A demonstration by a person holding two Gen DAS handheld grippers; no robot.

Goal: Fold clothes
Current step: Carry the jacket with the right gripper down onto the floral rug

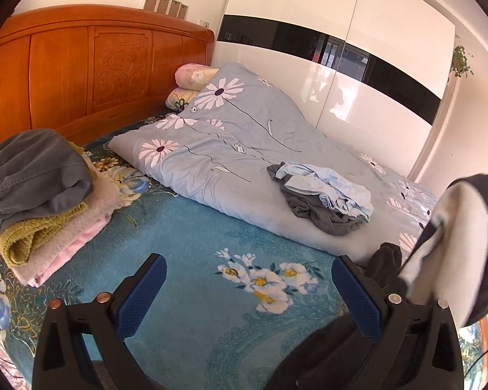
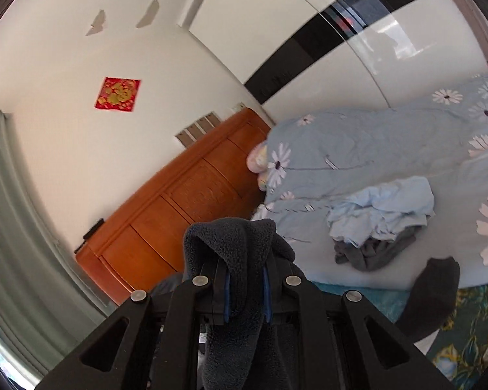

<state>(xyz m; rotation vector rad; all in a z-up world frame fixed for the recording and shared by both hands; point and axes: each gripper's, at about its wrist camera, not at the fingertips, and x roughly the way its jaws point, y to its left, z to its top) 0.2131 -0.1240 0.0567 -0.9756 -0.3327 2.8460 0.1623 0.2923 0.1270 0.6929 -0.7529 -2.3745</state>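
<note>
My right gripper [image 2: 246, 287] is shut on a dark navy fleece garment [image 2: 234, 247], held up in the air; the fabric drapes over both fingers. In the left wrist view the same garment [image 1: 452, 243] hangs at the right, dark outside and cream inside, with a dark part [image 1: 328, 354] lying low by the right finger. My left gripper [image 1: 249, 289] is open and empty over the blue floral bedspread [image 1: 192, 237]. A stack of folded clothes [image 1: 42, 191] sits at the left. A crumpled light-blue and grey clothes pile [image 1: 325, 195] lies on the quilt, also in the right wrist view [image 2: 380, 221].
A pale-blue daisy quilt [image 1: 231, 149] covers the bed's far side. An orange wooden headboard [image 1: 91, 68] and pillows [image 1: 192, 74] stand behind. A white and black wardrobe [image 1: 341, 74] lines the right. A curtain [image 2: 13, 227] hangs at the left in the right wrist view.
</note>
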